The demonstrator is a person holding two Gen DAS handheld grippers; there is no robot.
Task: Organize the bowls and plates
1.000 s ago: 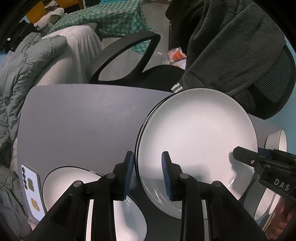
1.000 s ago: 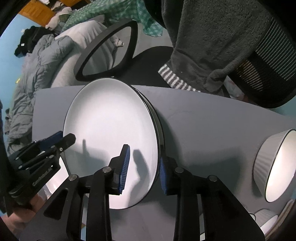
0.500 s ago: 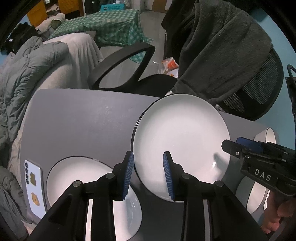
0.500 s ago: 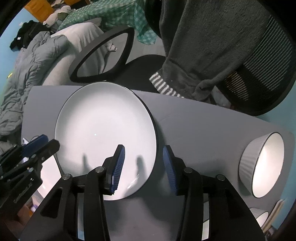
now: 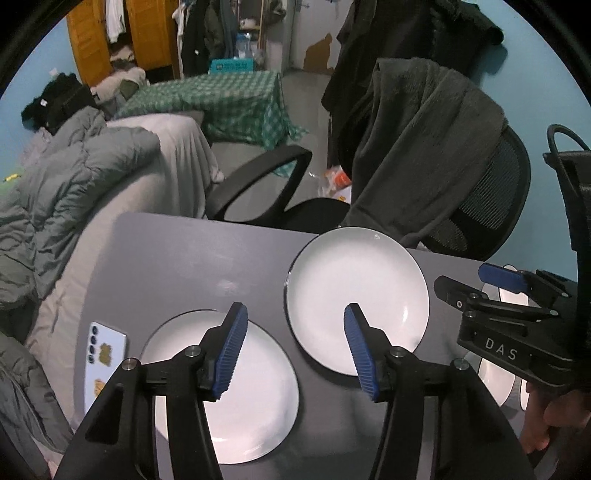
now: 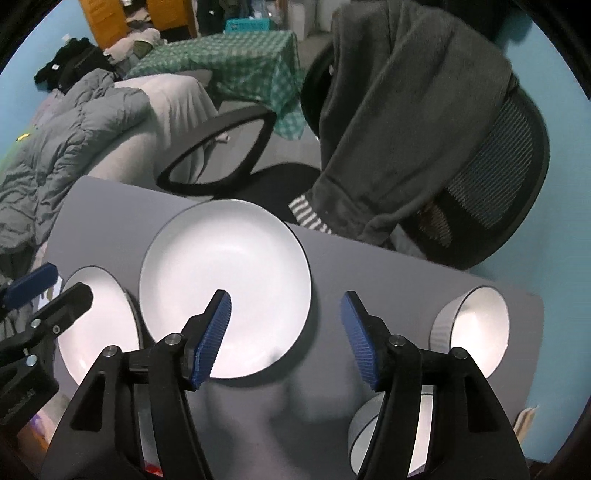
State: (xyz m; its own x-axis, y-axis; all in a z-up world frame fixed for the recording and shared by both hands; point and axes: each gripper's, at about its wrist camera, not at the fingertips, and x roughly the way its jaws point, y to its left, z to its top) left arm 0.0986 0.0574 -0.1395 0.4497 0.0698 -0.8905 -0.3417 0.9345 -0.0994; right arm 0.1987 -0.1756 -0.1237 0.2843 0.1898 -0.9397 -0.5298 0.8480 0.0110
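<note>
Pretty cluttered room tbh. Landmark is the black mesh office chair [image 5: 491, 206], pushed up against the far edge of the grey table [image 5: 192, 258], with a dark grey fleece [image 5: 421, 147] draped over its back. Left of the chair there's a bed [image 5: 177, 155] with a puffy grey duvet [image 5: 74, 177]. Behind the chair sits a green checked tablecloth [image 5: 229, 99], further back orange wooden doors [image 5: 147, 33] and hanging clothes [image 5: 207, 29]. Walls are light blue [image 6: 561, 122], floor is grey [image 5: 306, 92], and the light is dim and cool.
</note>
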